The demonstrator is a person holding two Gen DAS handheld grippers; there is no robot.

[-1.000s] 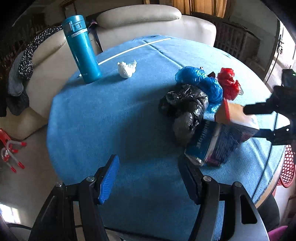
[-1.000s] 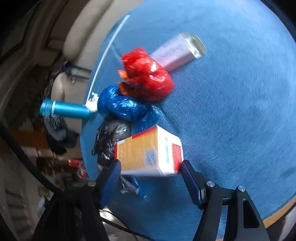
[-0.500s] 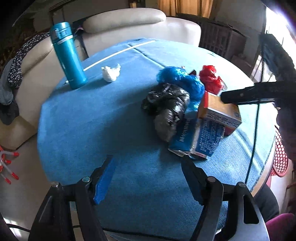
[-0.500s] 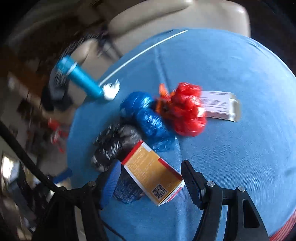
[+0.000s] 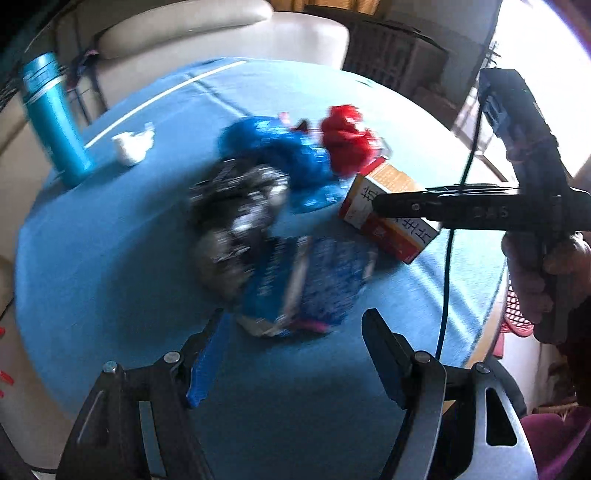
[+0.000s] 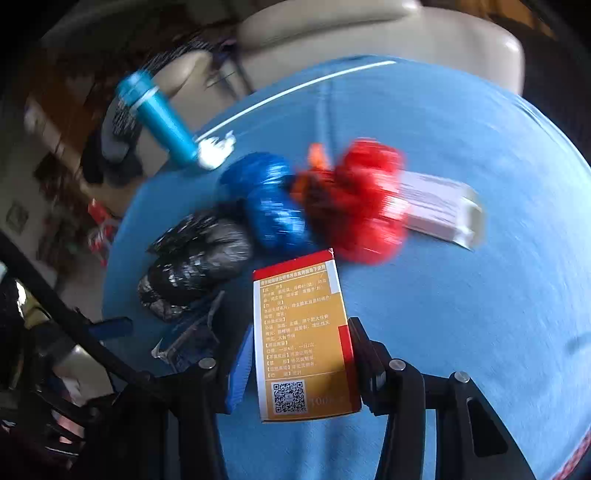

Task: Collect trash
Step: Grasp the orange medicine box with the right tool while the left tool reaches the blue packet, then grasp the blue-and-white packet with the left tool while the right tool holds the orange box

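Observation:
My right gripper [image 6: 299, 365] is shut on an orange and red medicine box [image 6: 301, 339], which also shows in the left wrist view [image 5: 388, 210] with the right gripper's finger [image 5: 443, 206] across it. My left gripper [image 5: 291, 354] is open and empty, just in front of a blue foil packet [image 5: 306, 284]. On the round blue table [image 5: 110, 258] lie a black bag [image 5: 236, 210], a blue bag [image 5: 280, 155] and a red bag [image 5: 347, 140], and a white crumpled tissue [image 5: 133, 147] lies near the back.
A teal flask [image 5: 51, 118] stands at the table's back left. A pale pink box [image 6: 436, 210] lies behind the red bag. Cream sofa cushions [image 5: 221, 33] stand behind the table. A red mesh basket [image 5: 517, 314] sits beyond the right edge.
My right gripper has closed on the medicine box, which now stands lengthwise between the fingers. My left gripper has moved closer to the blue foil packet.

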